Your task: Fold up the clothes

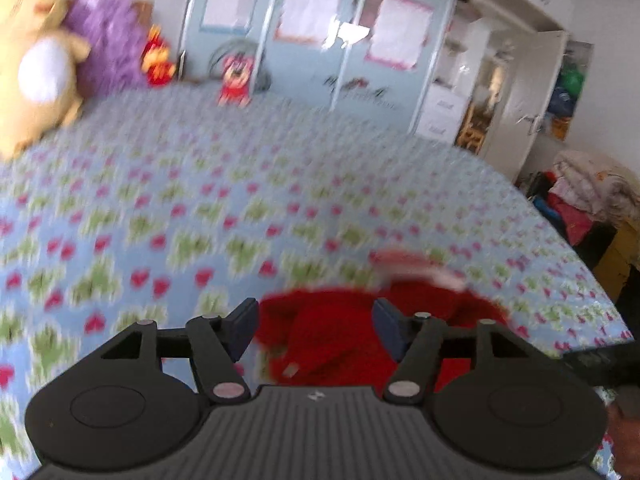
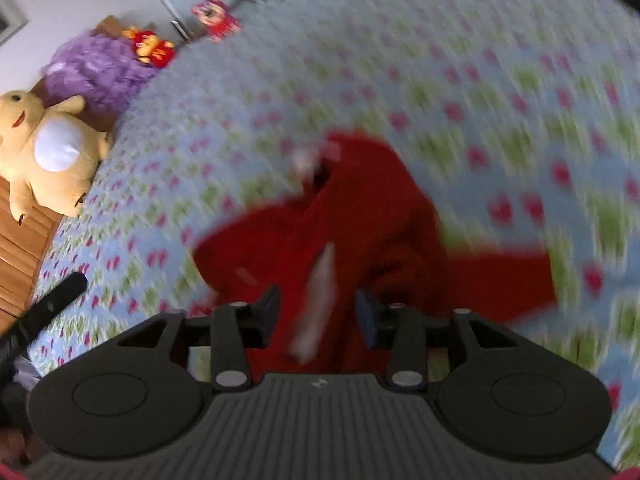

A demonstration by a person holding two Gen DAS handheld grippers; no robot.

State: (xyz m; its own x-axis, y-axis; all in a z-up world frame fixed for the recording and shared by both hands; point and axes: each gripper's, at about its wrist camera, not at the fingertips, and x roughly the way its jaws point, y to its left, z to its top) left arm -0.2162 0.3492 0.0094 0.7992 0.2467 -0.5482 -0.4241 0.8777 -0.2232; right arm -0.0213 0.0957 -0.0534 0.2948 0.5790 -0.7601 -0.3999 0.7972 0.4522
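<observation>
Left wrist: both tools parted, empty, red garment [image 1: 340,340] crumpled mid-bedspread [image 1: 160,200], open cloth around.

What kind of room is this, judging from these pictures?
Most likely a bedroom, perhaps a child's. A wide bed with a heart-patterned cover fills both views, plush toys such as a yellow one sit at its far end, and a sliding-door wardrobe stands behind.

No text, label or number is readable; the dark lettering on the wardrobe door [image 1: 360,90] is too blurred.
</observation>
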